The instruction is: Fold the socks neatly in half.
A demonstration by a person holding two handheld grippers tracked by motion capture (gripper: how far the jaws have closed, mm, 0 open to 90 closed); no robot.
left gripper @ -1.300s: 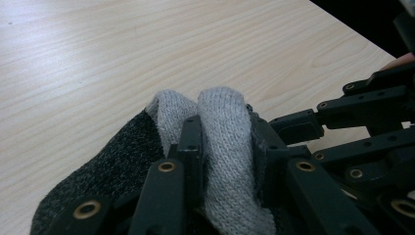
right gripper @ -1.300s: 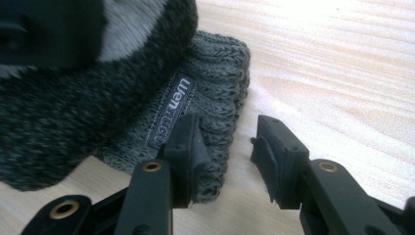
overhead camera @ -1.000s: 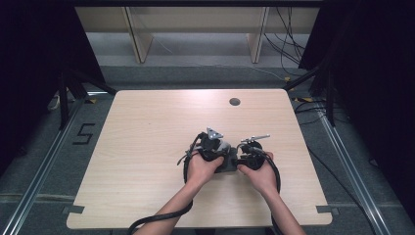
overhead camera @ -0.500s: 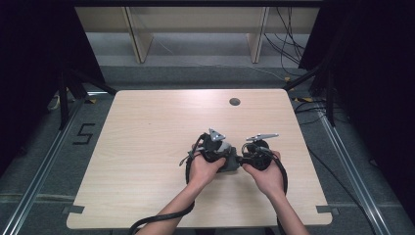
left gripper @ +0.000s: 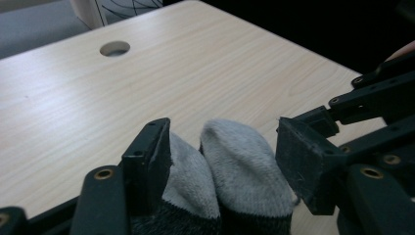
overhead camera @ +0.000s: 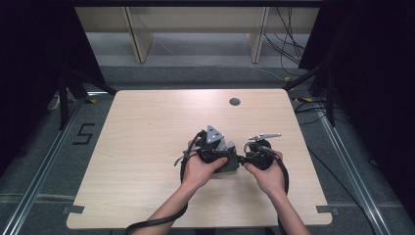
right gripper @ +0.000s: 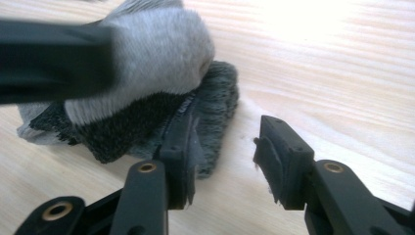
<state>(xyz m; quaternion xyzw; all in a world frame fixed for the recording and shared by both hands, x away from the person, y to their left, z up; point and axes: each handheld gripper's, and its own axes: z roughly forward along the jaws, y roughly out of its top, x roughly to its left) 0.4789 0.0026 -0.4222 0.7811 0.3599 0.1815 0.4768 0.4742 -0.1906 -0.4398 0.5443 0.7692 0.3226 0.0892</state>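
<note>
A bundle of grey socks (overhead camera: 230,164) lies on the wooden table (overhead camera: 147,132) between my two hands. In the left gripper view the two pale grey sock toes (left gripper: 235,171) sit between the jaws of my left gripper (left gripper: 225,147). Its jaws have just been opening: the left pad still touches the fabric, the right pad stands off it. My right gripper (right gripper: 227,147) is open too, its jaws having just been opening, with bare table between them. Its left finger (right gripper: 181,147) rests against the darker sock edge (right gripper: 215,112). From above, the left gripper (overhead camera: 222,152) and right gripper (overhead camera: 242,159) meet at the bundle.
A round cable hole (overhead camera: 234,102) sits near the table's far edge, also in the left gripper view as the hole (left gripper: 115,48). Cables (overhead camera: 288,44) lie on the floor at the far right. A "5" mark (overhead camera: 84,133) is on the floor to the left.
The right hand and its gripper have shifted slightly to the right. The left hand and the sock bundle stay where they were.
</note>
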